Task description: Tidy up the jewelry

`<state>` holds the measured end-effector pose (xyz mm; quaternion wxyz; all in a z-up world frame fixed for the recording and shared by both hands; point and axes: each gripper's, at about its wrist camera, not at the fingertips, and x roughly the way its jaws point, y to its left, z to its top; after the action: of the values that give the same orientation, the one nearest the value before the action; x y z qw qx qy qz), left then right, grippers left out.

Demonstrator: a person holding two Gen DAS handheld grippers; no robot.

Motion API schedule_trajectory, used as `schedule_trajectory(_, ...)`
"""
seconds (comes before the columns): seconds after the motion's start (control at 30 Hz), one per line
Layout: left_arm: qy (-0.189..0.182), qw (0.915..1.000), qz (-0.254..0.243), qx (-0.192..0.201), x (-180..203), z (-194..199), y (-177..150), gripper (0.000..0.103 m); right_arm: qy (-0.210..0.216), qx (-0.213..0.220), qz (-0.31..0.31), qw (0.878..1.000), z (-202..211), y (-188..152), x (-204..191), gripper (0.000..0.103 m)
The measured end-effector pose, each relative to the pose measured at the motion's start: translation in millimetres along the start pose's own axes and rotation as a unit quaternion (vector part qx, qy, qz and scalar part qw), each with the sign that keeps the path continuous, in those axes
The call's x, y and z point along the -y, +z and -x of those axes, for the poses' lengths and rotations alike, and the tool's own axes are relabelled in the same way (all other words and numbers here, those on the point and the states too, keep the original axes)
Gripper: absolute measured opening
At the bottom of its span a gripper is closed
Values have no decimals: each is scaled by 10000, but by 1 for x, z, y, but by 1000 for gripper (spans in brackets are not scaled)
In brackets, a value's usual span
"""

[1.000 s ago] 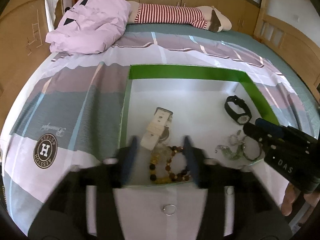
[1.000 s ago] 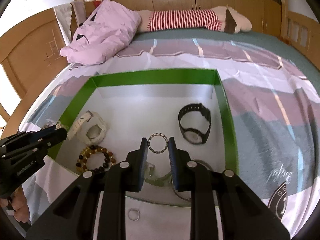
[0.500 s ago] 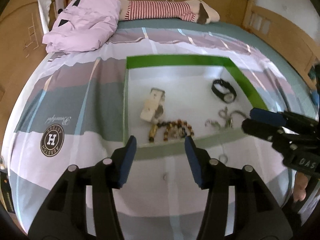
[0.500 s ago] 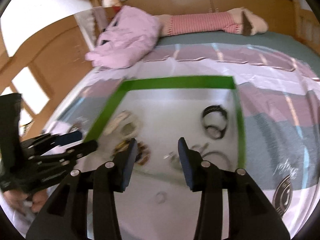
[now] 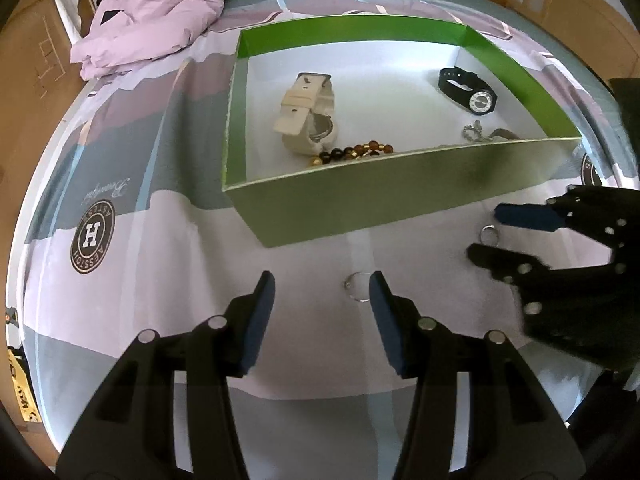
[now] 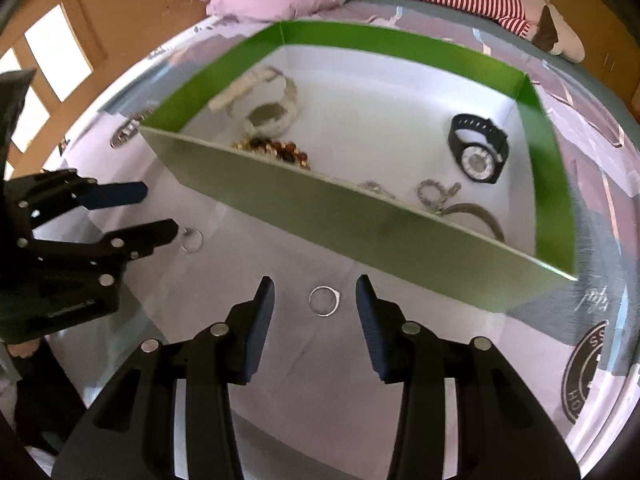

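left claw: matte black plastic frame, slotted cut-outs, round silver screw heads along each arm | fingers: flat dark-blue pads on inner faces | right claw: same black build, blue pads, silver screws | small pale lettering on left claw's side, unreadable | bare skin below its body

Both tools are spread wide and hold nothing, the left tool beside the right tool.

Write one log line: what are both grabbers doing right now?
left gripper: open beside ring | right gripper: open around other ring | both rings on bedsheet outside green box | nothing held
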<state>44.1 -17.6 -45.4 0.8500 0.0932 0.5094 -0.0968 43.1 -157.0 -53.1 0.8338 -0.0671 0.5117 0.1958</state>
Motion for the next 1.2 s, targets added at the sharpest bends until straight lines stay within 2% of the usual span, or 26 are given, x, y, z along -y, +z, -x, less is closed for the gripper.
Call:
schedule_trajectory(0.1,-39,10000,-61,-6,3,0,-2,50,-155,-157,93,9997,-12,-1,-5,41)
schedule_trajectory(0.17,-50,9999,-87,-11,6,0,-2,51,-205,-190,190,9994,-12,0,-9,33)
schedule_trajectory(0.2,-61,9999,-102,-21,7,-1,-2,51,-156,-240,200,9994,-12,0,-9,23)
schedule_trajectory(0.23,-72,9999,-117,-27,8,-2,-2,51,-104,-307,226,9992,-11,0,-9,18)
schedule_trajectory(0.47,-329,9992,-236,-66,15,-5,-5,51,-215,-411,342,9983,3,-8,8,19)
schedule_trajectory(0.5,-343,9991,-242,-66,16,-5,-6,51,-220,-359,311,9986,7,-9,11,22)
schedule_trajectory(0.53,-356,9990,-247,-74,16,-6,-7,52,-179,-279,241,9992,13,-10,15,32)
schedule_trajectory(0.6,-377,9990,-228,-96,16,-11,-7,52,-144,-164,140,9997,25,-12,20,41)
schedule_trajectory(0.73,-468,9988,-28,-105,13,-19,-5,52,-191,-190,118,9996,28,-15,22,41)
schedule_trajectory(0.83,-377,9992,-108,-118,17,-24,-5,50,-224,-301,230,9990,21,-17,17,41)
schedule_trajectory(0.87,-325,9993,-163,-94,19,-24,-6,46,-236,-329,260,9988,19,-18,15,41)
schedule_trajectory(0.9,-296,9993,-230,-69,22,-24,-7,35,-255,-355,288,9986,17,-19,14,41)
schedule_trajectory(1.0,-365,9990,-262,-63,25,-21,-8,21,-316,-442,378,9978,10,-20,11,41)
schedule_trajectory(1.2,-520,9976,-444,-75,36,-15,-14,21,-365,-508,430,9971,6,-19,9,41)
